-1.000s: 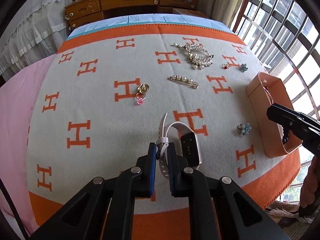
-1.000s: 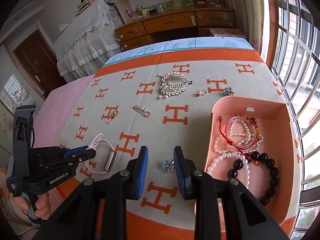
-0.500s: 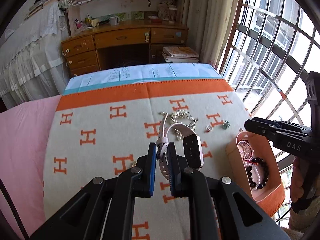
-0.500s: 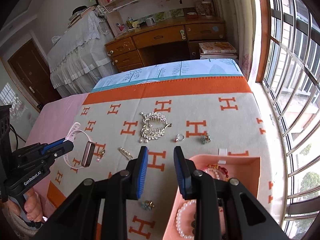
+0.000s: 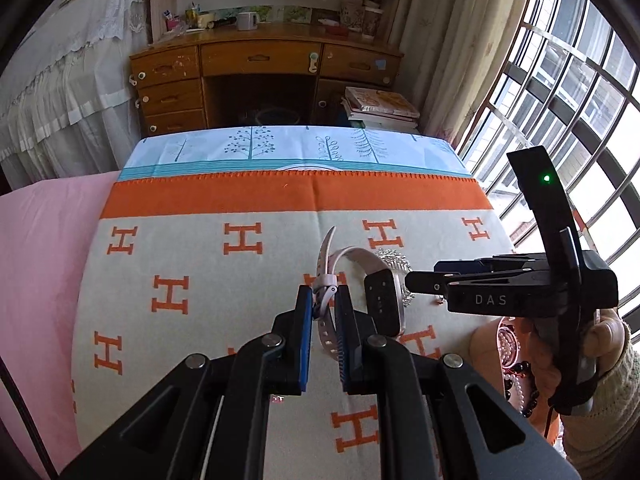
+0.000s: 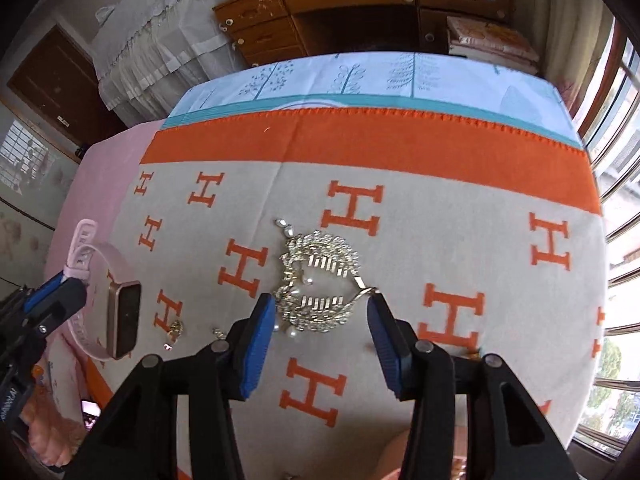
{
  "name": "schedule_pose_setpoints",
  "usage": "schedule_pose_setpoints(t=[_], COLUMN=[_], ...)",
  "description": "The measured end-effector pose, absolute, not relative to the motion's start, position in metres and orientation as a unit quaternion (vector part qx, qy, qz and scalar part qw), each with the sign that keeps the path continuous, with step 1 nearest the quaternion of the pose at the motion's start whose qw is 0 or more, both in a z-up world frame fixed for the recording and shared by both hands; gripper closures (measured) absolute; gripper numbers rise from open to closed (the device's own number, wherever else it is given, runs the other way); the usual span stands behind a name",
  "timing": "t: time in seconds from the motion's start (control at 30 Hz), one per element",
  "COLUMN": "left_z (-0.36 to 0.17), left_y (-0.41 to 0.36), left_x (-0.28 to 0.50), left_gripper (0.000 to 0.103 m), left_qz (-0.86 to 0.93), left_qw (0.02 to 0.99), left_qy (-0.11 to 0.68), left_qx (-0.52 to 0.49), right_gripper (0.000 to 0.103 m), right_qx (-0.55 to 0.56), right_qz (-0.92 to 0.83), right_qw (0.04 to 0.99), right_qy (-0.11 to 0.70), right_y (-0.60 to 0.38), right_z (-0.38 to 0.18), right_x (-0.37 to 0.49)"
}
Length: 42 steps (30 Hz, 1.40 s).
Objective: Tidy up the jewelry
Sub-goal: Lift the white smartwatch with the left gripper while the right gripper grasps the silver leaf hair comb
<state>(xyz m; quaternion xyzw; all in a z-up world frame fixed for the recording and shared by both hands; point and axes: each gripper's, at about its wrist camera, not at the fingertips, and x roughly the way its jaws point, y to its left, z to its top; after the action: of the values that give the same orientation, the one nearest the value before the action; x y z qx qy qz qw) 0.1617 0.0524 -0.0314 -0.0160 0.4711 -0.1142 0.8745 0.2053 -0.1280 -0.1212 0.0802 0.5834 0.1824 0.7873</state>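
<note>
Two grippers work above the bed. The left gripper point(image 5: 324, 312) is clamped on the pale pink strap of a smartwatch point(image 5: 382, 300), which hangs clear of the blanket point(image 5: 240, 280) with its dark face turned toward the camera. In the left wrist view the watch and the right gripper's black body overlap the far end of the silver hair comb point(image 5: 394, 258), so only a sliver of it shows.

The right gripper point(image 6: 322, 320) has its jaws opening, and the blue pads stand apart on either side of the hair comb point(image 6: 316, 280) as seen from above; whether they touch it cannot be told. The comb, set with small pearls, lies on the orange-and-cream blanket point(image 6: 500, 220).

Left of the comb lie a small gold charm point(image 6: 175, 330) and one end of a pin point(image 6: 218, 334), partly hidden by the left finger. The pink tray point(image 5: 486, 338) with beaded bracelets point(image 5: 514, 372) sits behind the right hand point(image 5: 588, 364). Beyond the bed stands a wooden desk point(image 5: 260, 60).
</note>
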Motion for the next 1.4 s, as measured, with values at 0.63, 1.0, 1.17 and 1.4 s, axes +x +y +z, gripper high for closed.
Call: schedule_pose_setpoints(t=[0.63, 1.0, 1.17, 1.4], left_z=[-0.055, -0.059, -0.051, -0.030], left_y=[0.083, 0.092, 0.088, 0.071], left_x=[0.178, 0.175, 0.167, 0.148], left_gripper=[0.094, 0.094, 0.094, 0.094], left_qz=[-0.103, -0.110, -0.117, -0.134], left_qw=[0.866, 0.863, 0.865, 0.871], left_qy=[0.487, 0.490, 0.486, 0.471], left_qx=[-0.046, -0.051, -0.046, -0.030], right_gripper=[0.078, 0.095, 0.096, 0.096], right_qx=[0.059, 0.011, 0.032, 0.077], right_qz=[0.143, 0.107, 0.114, 0.144], right_qw=[0.762, 0.773, 0.786, 0.813], right_qy=[0.628, 0.625, 0.607, 0.559], right_y=[-0.078, -0.068, -0.077, -0.103], right_z=[-0.150, -0.154, -0.139, -0.083], right_x=[0.234, 0.240, 0.228, 0.186])
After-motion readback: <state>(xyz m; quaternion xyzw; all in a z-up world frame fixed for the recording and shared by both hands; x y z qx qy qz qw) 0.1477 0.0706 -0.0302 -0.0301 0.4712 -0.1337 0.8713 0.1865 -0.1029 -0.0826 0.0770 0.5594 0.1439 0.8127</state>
